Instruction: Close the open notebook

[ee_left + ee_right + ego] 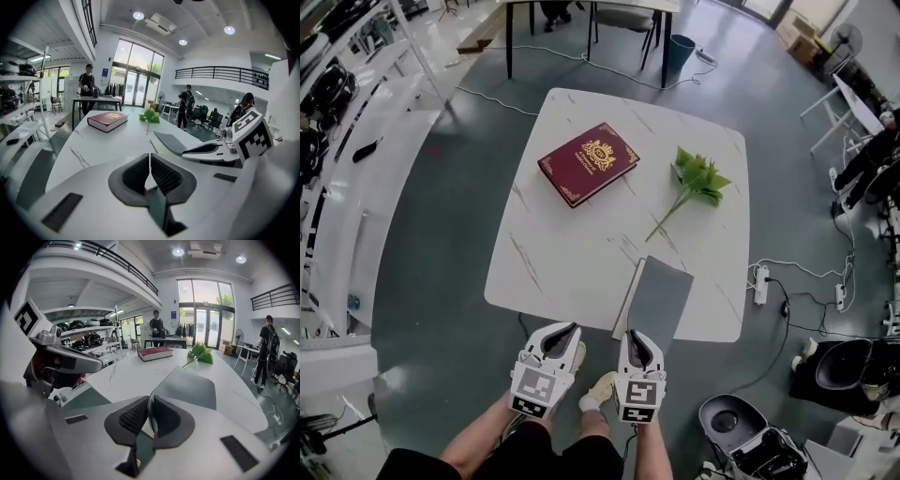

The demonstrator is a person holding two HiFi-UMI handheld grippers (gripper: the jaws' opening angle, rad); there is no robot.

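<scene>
Grey-covered notebook [660, 302], white page edge showing along its left, at table's [572, 253] near edge | right gripper [639, 339] pinched on its raised cover | left gripper [560, 336] jaws together, empty | count: one notebook, one red book [588, 162], one green sprig [695, 178], two grippers

We see our right tool [149, 401] pinched on the notebook [187, 387], its grey cover raised off the white counter [131, 373]; beyond lie a red book [154, 353] and a green sprig [201, 353].
</scene>
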